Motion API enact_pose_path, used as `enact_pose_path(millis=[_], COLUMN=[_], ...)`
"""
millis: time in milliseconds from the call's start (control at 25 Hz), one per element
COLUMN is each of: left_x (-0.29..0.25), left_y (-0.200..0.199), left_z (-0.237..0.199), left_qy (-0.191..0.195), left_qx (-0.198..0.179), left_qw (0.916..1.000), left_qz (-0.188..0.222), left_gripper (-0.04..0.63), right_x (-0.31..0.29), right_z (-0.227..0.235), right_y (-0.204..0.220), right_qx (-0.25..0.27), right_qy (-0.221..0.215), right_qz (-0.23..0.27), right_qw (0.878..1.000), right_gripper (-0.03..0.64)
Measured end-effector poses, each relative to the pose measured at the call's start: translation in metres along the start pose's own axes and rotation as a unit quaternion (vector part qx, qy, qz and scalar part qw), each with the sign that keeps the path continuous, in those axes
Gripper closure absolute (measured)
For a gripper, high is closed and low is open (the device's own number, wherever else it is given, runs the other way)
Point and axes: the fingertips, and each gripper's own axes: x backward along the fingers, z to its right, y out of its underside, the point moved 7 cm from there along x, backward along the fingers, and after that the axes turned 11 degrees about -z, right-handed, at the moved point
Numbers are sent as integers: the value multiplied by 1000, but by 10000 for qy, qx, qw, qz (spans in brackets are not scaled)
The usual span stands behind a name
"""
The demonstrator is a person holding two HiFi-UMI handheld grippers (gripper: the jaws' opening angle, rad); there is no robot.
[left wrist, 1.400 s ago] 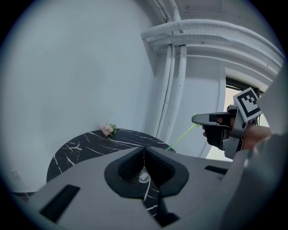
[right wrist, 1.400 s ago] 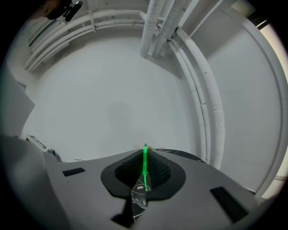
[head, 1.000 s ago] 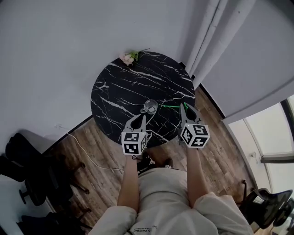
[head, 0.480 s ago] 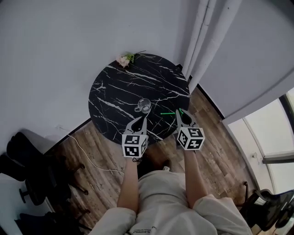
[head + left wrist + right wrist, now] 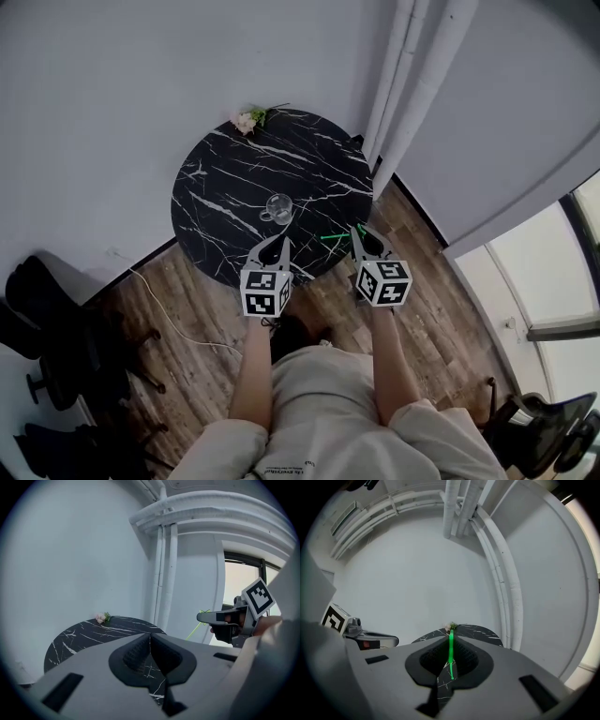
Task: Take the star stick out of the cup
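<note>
The clear glass cup (image 5: 278, 207) stands on the round black marble table (image 5: 225, 178), with nothing in it. My right gripper (image 5: 356, 232) is shut on the green star stick (image 5: 333, 235), which points left over the table's near edge, clear of the cup. In the right gripper view the stick (image 5: 451, 657) runs up between the closed jaws of the right gripper (image 5: 451, 638). My left gripper (image 5: 281, 242) hovers just in front of the cup, shut and empty. In the left gripper view its jaws meet at the left gripper's tip (image 5: 150, 637), and the right gripper (image 5: 220, 617) shows with the stick (image 5: 196, 626).
A small pink flower (image 5: 248, 119) lies at the table's far edge. White curtain folds (image 5: 403, 75) hang at the right behind the table. A black chair (image 5: 37, 309) and a white cable (image 5: 169, 309) are on the wood floor at the left.
Both grippers have drawn back toward the person and away from the cup. The green stick travelled with the right gripper, now farther from the cup.
</note>
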Motion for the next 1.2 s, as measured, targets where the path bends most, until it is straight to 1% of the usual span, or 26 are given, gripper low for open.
enact_pose_path(millis=[200, 440, 720, 1200], left_x=[-2, 2, 1, 0], left_y=[-13, -21, -18, -7], left_z=[16, 22, 30, 26], left_qy=[54, 86, 145, 149], left_qx=[-230, -352, -342, -256], left_qw=[9997, 9993, 9993, 9996], left_qz=[36, 100, 57, -35], left_gripper=[572, 572, 572, 572], right_x=[8, 18, 25, 23], right_z=[6, 11, 15, 11], right_y=[-7, -9, -5, -3], right_qx=[-27, -172, -206, -271], right_qy=[-72, -26, 2, -11], right_qz=[120, 270, 275, 293], right_qw=[9999, 9995, 9994, 9992], right_gripper=[572, 572, 572, 572])
